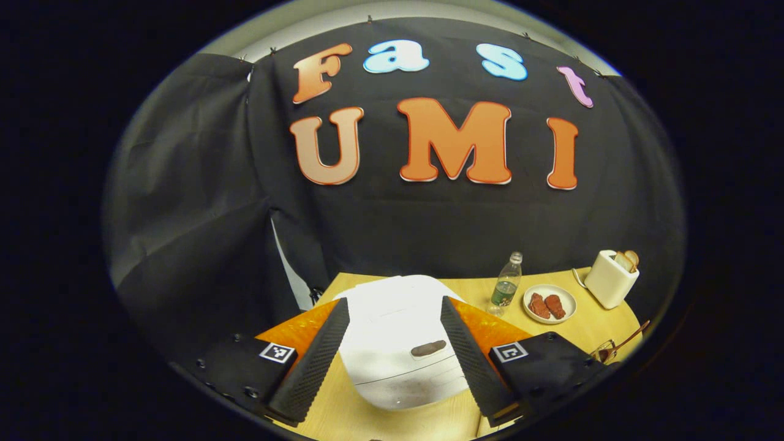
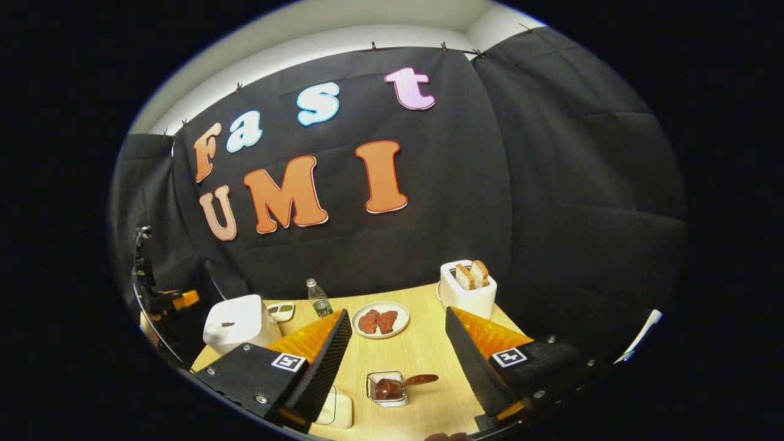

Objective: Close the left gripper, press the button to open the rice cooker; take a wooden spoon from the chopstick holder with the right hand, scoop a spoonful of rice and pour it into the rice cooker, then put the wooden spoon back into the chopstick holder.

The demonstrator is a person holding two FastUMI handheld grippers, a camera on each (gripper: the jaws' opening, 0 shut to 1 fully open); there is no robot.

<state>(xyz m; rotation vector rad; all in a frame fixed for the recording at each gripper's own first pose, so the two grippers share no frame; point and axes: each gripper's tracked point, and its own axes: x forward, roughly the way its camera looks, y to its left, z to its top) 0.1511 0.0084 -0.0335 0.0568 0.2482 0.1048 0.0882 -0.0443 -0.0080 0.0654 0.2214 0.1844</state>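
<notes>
Wooden table [image 2: 422,358]: rice cooker [image 1: 398,343], bottle [image 1: 506,285], plate [image 2: 380,319], toaster [image 2: 468,289].

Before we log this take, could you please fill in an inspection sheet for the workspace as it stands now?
Surface: light wooden table, no spills seen.
Job's things: white rice cooker, lid down, dark button on its front; wooden spoon lying across a small wire holder. Rice: not made out.
Clutter: water bottle, upright; plate with two reddish-brown pieces; toaster with two slices sticking up; a small dish behind the cooker.
Grippers: left gripper open, fingers either side of the cooker, apart from it; right gripper open above the holder, nothing held.
Cables: nothing seen.
Surroundings: black cloth wall; a dark stand at the booth's edge.
</notes>
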